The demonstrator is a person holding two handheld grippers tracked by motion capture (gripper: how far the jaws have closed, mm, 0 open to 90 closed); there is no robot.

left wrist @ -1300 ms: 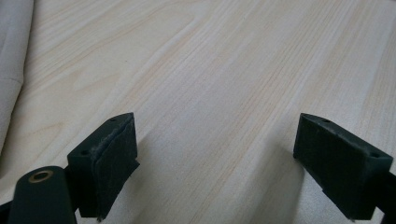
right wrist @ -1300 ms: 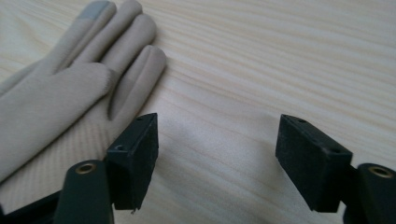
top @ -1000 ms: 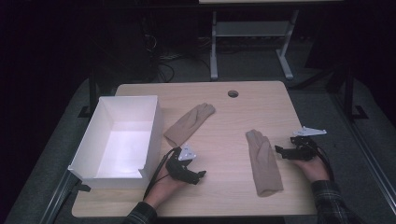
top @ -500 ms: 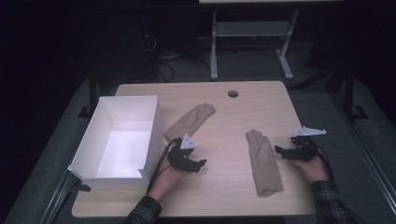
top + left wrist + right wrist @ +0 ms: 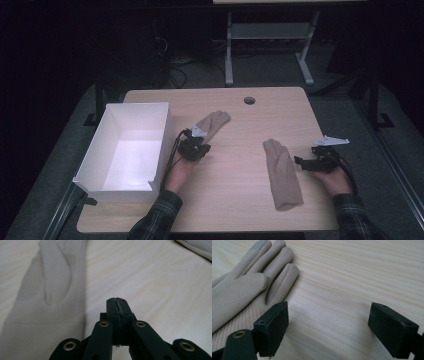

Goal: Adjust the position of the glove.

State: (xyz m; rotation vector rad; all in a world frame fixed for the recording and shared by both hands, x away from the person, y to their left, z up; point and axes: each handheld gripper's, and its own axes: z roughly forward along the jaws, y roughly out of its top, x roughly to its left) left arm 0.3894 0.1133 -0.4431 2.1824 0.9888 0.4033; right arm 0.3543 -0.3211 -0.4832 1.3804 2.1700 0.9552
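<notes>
Two beige gloves lie flat on the wooden table (image 5: pixel 235 200). The left glove (image 5: pixel 212 124) (image 5: pixel 45 290) lies angled beside the white box. My left gripper (image 5: pixel 198 146) (image 5: pixel 117 301) hovers just at this glove's near end; its jaws have just been closing and now stand shut with nothing between them. The right glove (image 5: pixel 281 172) (image 5: pixel 244 290) points away from the person. Just right of it, low over the table, my right gripper (image 5: pixel 299 162) (image 5: pixel 329 322) is open, with bare wood between its jaws.
An empty white box (image 5: pixel 164 131) stands at the table's left side, close to the left hand. A round cable hole (image 5: pixel 249 100) sits near the far edge. Metal stand legs (image 5: pixel 229 55) rise on the dark floor beyond the table.
The left hand has moved away from the person, up to the left glove's near end. The right hand has not moved.
</notes>
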